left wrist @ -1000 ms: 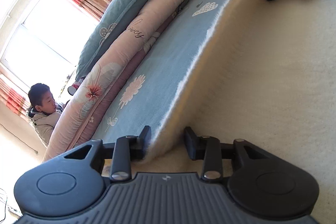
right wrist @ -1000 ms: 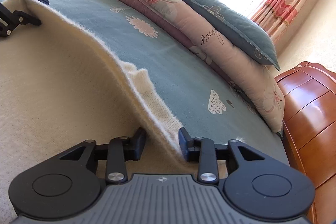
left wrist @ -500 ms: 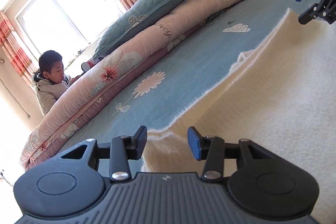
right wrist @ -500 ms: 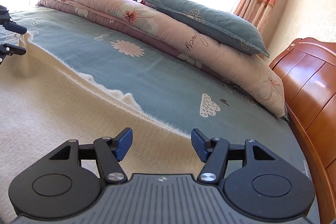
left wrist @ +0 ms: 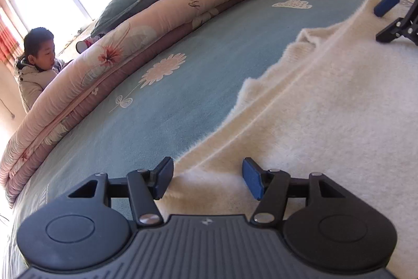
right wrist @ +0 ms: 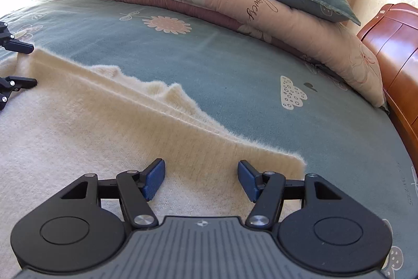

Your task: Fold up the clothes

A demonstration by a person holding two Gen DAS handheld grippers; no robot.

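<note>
Both grippers, left and right, hang with jaws wide apart over the cream sweater, its folded edge running crosswise just ahead of them.

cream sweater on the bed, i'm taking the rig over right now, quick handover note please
Left tongs: open, empty, at the sweater's near edge.
Right tongs: open, empty, over the other end of that edge.
Cream sweater: flat on the blue bedsheet, one fold laid, a folded ridge running along its far side.
Done: fold placed and let go.
Left: probably further folds to make it compact; the full outline is out of view.
</note>
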